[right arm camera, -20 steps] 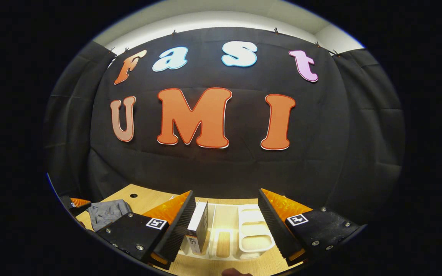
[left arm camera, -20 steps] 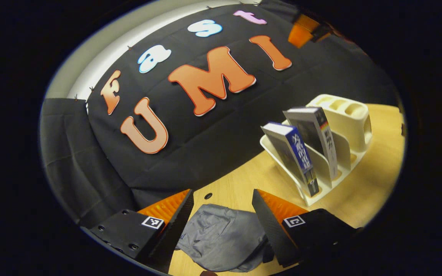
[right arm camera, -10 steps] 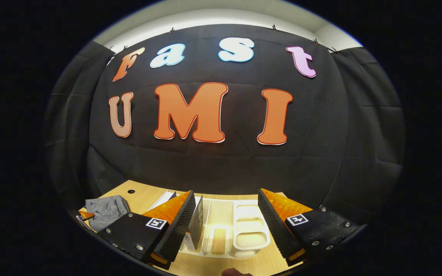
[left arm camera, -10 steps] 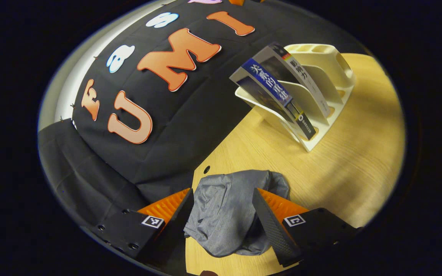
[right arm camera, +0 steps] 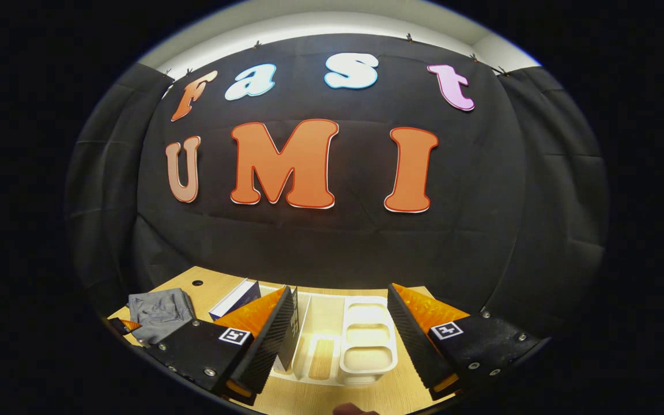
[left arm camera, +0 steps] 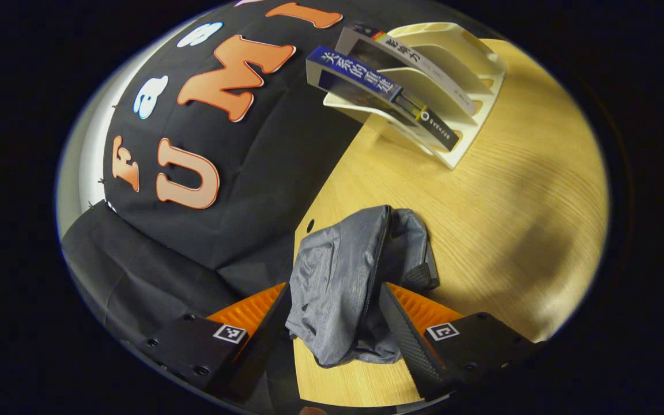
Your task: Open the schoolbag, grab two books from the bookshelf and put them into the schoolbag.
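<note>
The grey schoolbag (left arm camera: pixel 338 276) lies crumpled on the wooden table, its dark zipper line facing me. My left gripper (left arm camera: pixel 335 286) is open just above it, one finger on each side of the cloth. The cream bookshelf (left arm camera: pixel 470 86) stands farther off, holding a blue-spined book (left arm camera: pixel 378 86) and a pale-spined book (left arm camera: pixel 412 57), both leaning. In the right gripper view my right gripper (right arm camera: pixel 340 288) hovers open over the bookshelf (right arm camera: pixel 366 340). A dark book (right arm camera: pixel 290 331) stands against its left finger, and the blue book (right arm camera: pixel 234 298) leans further left. The schoolbag (right arm camera: pixel 156 311) lies at far left.
The wooden table (left arm camera: pixel 510 202) has bare room to the right of the bag and a small round hole (left arm camera: pixel 309 225) near its back edge. Black cloth wall rises right behind the table. The left gripper (right arm camera: pixel 121 325) shows by the bag in the right gripper view.
My left gripper has tipped down and closed in on the schoolbag, which now reaches up between its fingers. My right gripper has sunk a little over the bookshelf.
</note>
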Motion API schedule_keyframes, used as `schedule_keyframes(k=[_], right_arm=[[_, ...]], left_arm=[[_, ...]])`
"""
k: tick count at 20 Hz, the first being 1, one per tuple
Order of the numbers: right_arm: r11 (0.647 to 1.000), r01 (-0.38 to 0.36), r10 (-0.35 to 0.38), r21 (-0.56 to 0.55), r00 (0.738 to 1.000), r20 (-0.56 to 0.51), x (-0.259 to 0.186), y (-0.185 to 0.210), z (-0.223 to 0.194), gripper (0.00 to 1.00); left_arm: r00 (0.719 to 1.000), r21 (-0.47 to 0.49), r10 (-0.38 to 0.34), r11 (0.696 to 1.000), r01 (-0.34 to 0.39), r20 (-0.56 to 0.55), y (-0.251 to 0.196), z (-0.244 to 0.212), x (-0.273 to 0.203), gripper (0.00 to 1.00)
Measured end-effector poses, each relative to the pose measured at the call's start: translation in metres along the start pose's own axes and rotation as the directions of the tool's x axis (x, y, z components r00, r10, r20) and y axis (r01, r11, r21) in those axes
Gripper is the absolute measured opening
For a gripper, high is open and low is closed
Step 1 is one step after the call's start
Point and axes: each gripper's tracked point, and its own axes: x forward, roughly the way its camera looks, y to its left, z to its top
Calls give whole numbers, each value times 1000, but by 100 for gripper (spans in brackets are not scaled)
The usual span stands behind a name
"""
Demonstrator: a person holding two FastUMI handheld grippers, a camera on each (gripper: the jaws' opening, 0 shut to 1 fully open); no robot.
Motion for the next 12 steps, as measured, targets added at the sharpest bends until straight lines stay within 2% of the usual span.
schedule_keyframes(k=[3,5,8,12], right_arm=[[1000,-23,23,-5,1000,0,-1,-5,-2,97],[999,-31,31,-13,1000,6,-3,-9,-2,98],[999,-42,42,-4,999,3,-7,-12,-3,97],[999,-43,43,3,999,2,-10,-14,-4,98]], left_arm=[[998,22,65,998,-65,-7,16,4,1,96],[997,32,78,996,-78,-4,21,7,8,95],[998,22,36,999,-35,-47,16,0,24,94],[996,-12,-11,1000,10,-90,21,-3,49,85]])
